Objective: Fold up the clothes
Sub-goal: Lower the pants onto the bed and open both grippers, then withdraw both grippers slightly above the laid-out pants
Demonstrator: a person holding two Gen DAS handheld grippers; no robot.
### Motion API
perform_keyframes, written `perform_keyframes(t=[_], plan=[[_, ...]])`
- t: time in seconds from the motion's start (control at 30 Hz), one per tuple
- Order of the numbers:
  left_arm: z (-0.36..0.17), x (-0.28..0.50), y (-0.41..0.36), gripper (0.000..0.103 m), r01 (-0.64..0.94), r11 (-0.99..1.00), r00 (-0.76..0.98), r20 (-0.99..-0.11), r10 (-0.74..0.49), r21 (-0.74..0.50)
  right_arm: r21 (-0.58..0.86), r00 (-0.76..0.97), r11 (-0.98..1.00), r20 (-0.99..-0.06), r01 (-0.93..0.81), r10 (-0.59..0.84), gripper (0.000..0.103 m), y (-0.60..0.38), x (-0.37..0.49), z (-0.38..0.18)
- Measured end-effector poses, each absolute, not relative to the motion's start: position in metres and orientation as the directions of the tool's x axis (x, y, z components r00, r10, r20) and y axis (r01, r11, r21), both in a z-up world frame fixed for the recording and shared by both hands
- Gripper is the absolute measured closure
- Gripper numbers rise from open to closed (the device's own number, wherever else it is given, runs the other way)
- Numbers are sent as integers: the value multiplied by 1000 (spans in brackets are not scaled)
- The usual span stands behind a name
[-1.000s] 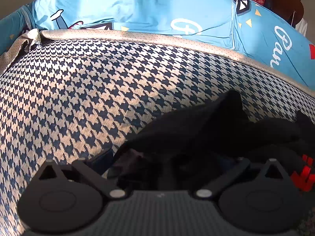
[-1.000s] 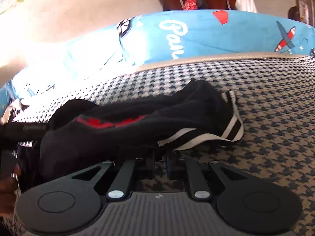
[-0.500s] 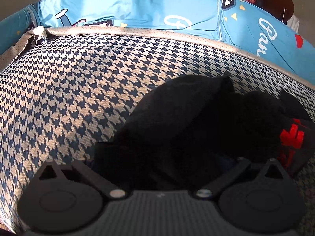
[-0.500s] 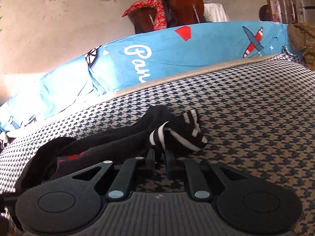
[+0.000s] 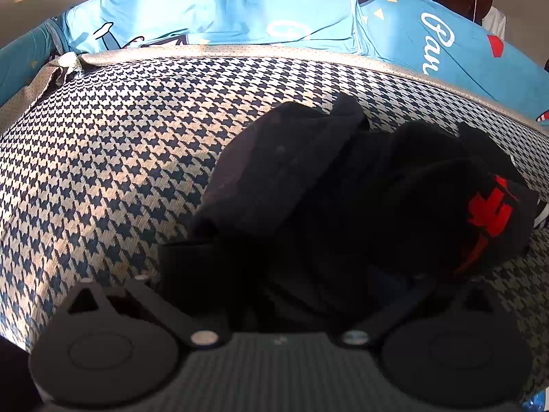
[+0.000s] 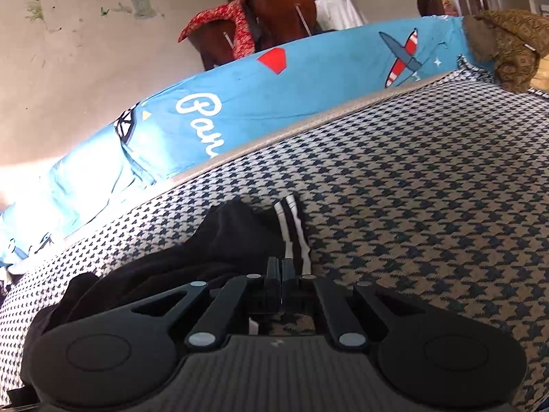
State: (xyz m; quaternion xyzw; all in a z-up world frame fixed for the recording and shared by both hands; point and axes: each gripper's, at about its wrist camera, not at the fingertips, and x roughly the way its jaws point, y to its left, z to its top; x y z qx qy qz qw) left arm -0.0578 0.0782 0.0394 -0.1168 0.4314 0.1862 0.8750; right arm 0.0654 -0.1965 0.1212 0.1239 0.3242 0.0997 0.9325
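Between the closed fingers of the right tongs [image 6: 282,269] sits the striped cuff [image 6: 294,230] of a black garment [image 6: 192,257]; the two fingers stand pressed together with the fabric's edge pinched at their tips, white bands running just past them. From that pinch the black garment trails away to the left in a low, rumpled ridge across the houndstooth bed cover [image 6: 429,206].

On the left wrist view the left tongs [image 5: 284,274] have their linkage arms spread wide apart, yet the fingertips are buried under dark cloth, so whether they grip anything cannot be told. The garment there lies heaped right against the tongs, its folds piled in a dark mound with a red print [image 5: 490,209] showing on the right-hand side of the mound.

The garment sits on the bed cover toward its near edge, with bare houndstooth stretching off to the left and to the far edge. Along that far edge runs a pale dotted border [image 5: 219,51], and beyond it a blue cartoon-printed sheet [image 6: 308,79] with white lettering and a small aeroplane [image 6: 401,56]. Behind the sheet stand brown wooden chairs [image 6: 278,10], one draped with a red patterned cloth [image 6: 219,20], against a pale wall [image 6: 85,68].
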Motion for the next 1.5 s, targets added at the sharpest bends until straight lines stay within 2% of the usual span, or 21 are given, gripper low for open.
perform_keyframes(t=[0.13, 0.27, 0.47, 0.63, 0.73, 0.97, 1.5], plan=[[40, -62, 72, 0, -420, 907, 550, -804, 226, -32, 301, 753, 944, -590, -131, 293, 97, -194, 62, 118], [40, -64, 65, 0, -418, 908, 541, -811, 224, -28, 317, 730, 938, -607, -142, 316, 84, -192, 59, 113], [37, -66, 53, 0, -384, 923, 521, -827, 212, -5, 347, 697, 924, -624, -159, 354, 71, -192, 52, 105], [33, -68, 35, 0, -331, 942, 500, -838, 221, 51, 355, 676, 921, -639, -164, 367, 64, -194, 46, 101], [36, -76, 37, 0, -350, 937, 518, -834, 191, -3, 370, 664, 916, -649, -152, 372, 61, -199, 42, 99], [45, -85, 43, 0, -366, 927, 538, -832, 137, -84, 383, 637, 911, -668, -151, 386, 60, -202, 40, 94], [70, -96, 1, 0, -220, 964, 600, -800, 11, -152, 421, 621, 898, -672, -128, 403, 58, -202, 44, 89]])
